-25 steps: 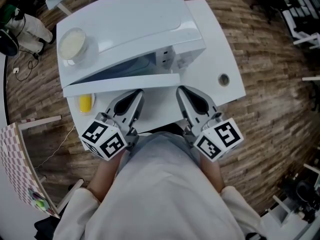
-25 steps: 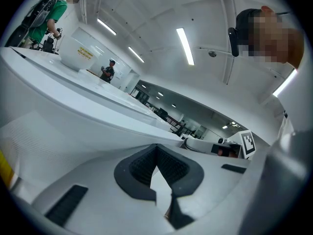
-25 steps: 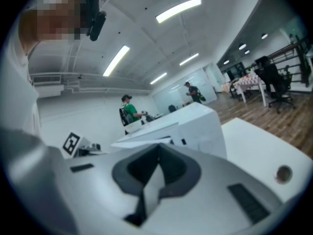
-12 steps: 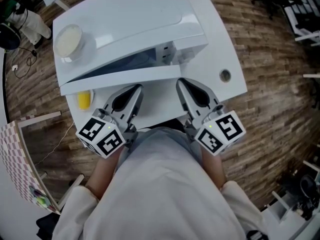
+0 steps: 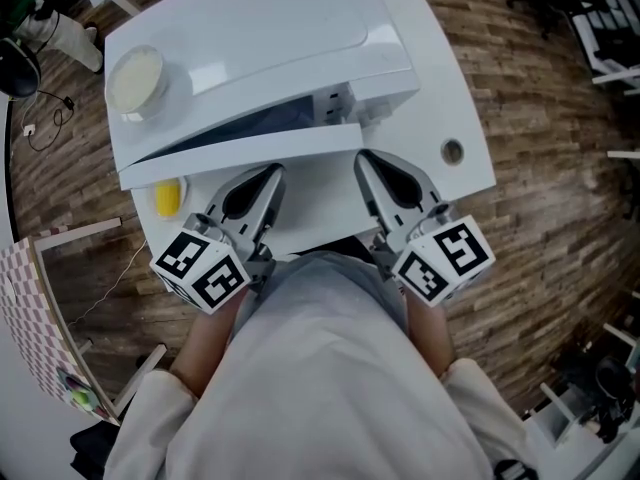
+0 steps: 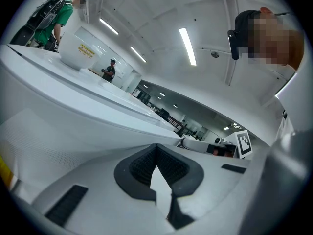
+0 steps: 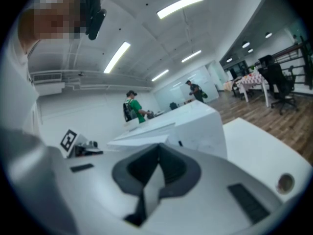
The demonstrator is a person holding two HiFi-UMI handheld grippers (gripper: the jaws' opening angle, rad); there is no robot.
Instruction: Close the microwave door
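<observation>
In the head view the white microwave [image 5: 250,38] stands on a white table [image 5: 440,78]. Its door [image 5: 240,153] hangs partly open toward me, with a dark gap [image 5: 260,123] above it. My left gripper [image 5: 275,173] and right gripper [image 5: 362,158] point at the door's front edge, side by side and both shut on nothing. Whether the tips touch the door, I cannot tell. The left gripper [image 6: 156,148] faces the door's white face [image 6: 73,116] in its own view. In the right gripper view the right gripper [image 7: 159,148] faces the microwave [image 7: 195,126].
A white bowl [image 5: 135,76] sits on top of the microwave. A yellow object [image 5: 168,198] lies on the table below the door's left end. A round cable hole [image 5: 452,151] is at the table's right. Wooden floor surrounds the table. People stand far off.
Both grippers have stayed at the door's front edge, still shut. The gap above the door looks slightly narrower, and the head view has shifted a little.
</observation>
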